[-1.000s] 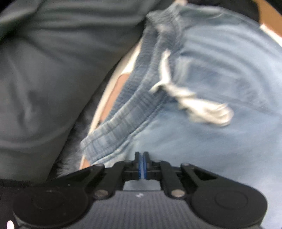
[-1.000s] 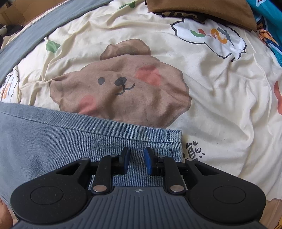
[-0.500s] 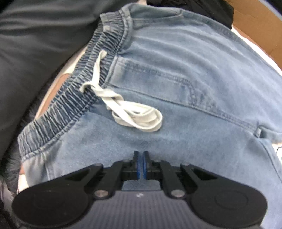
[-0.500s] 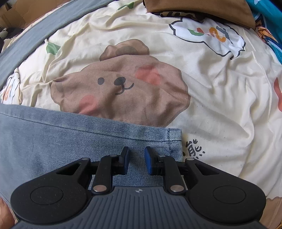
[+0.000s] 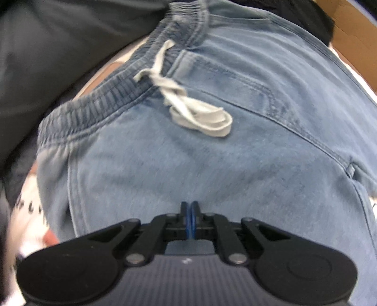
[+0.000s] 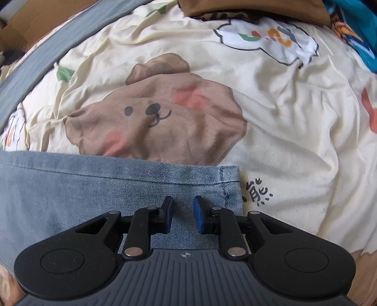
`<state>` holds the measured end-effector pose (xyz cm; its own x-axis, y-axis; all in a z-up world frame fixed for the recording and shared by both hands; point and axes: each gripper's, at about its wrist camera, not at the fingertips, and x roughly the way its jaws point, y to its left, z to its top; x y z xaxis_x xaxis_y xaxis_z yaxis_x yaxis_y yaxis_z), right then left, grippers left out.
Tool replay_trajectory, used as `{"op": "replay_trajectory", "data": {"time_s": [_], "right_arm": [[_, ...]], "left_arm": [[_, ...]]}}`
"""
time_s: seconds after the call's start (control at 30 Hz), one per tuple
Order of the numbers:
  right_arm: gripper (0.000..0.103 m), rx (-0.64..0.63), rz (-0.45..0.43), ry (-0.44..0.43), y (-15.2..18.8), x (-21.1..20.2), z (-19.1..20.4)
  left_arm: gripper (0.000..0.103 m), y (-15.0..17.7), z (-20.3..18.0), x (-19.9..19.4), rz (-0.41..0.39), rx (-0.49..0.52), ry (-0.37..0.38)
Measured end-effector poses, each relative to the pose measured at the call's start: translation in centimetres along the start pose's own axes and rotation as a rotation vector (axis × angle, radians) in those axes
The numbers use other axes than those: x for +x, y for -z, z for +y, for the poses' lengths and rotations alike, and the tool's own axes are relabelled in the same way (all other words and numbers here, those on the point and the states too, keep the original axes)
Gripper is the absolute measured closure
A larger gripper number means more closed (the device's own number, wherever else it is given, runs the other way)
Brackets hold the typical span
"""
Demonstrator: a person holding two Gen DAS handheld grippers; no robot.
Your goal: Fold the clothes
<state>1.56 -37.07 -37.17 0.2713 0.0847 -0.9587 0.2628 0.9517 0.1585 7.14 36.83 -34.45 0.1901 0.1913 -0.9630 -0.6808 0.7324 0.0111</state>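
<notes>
Light blue jeans with an elastic waistband and a white drawstring fill the left wrist view. My left gripper hovers low over the seat area, its blue pads pressed together with no fabric visibly between them. In the right wrist view a leg of the jeans lies flat on a cream bedsheet with a bear print. My right gripper stands open just above the leg, close to its hem.
Dark grey cloth lies beyond the waistband at the left, and cardboard shows at the top right. On the bed are a brown cloth at the far edge, a teal cloth and a grey band.
The left gripper has slid from the waistband edge further over the jeans, staying shut. The right gripper has held still and open over the hem.
</notes>
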Motion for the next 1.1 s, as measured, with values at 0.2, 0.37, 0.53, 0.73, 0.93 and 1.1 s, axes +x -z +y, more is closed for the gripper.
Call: {"op": "replay_trajectory", "data": {"time_s": [0.2, 0.37, 0.53, 0.73, 0.93, 1.1], "right_arm": [[0.078, 0.066, -0.007, 0.014, -0.6, -0.3, 0.1], [0.077, 0.013, -0.051, 0.022, -1.8, -1.6, 1.2], [0.077, -0.036, -0.088, -0.003, -2.8, -3.5, 1.9], [0.075, -0.062, -0.13, -0.036, -3.9, -6.3, 2.4], [0.056, -0.178, -0.18, -0.074, -6.6, -9.9, 4.3], [0.05, -0.325, -0.22, -0.1, -11.0, -13.6, 6.8]], "left_arm": [[0.097, 1.2, -1.3, -2.4, -0.017, -0.031, -0.041], [0.094, 1.3, -2.0, -5.7, -0.101, -0.013, -0.014], [0.086, 0.3, -2.7, -6.8, -0.125, 0.023, -0.013], [0.033, 0.4, -2.3, -9.6, -0.146, 0.032, -0.005], [0.022, 0.7, -1.4, -12.6, -0.16, 0.035, 0.026], [0.02, 1.2, 0.0, -14.7, -0.172, 0.005, 0.029]]}}
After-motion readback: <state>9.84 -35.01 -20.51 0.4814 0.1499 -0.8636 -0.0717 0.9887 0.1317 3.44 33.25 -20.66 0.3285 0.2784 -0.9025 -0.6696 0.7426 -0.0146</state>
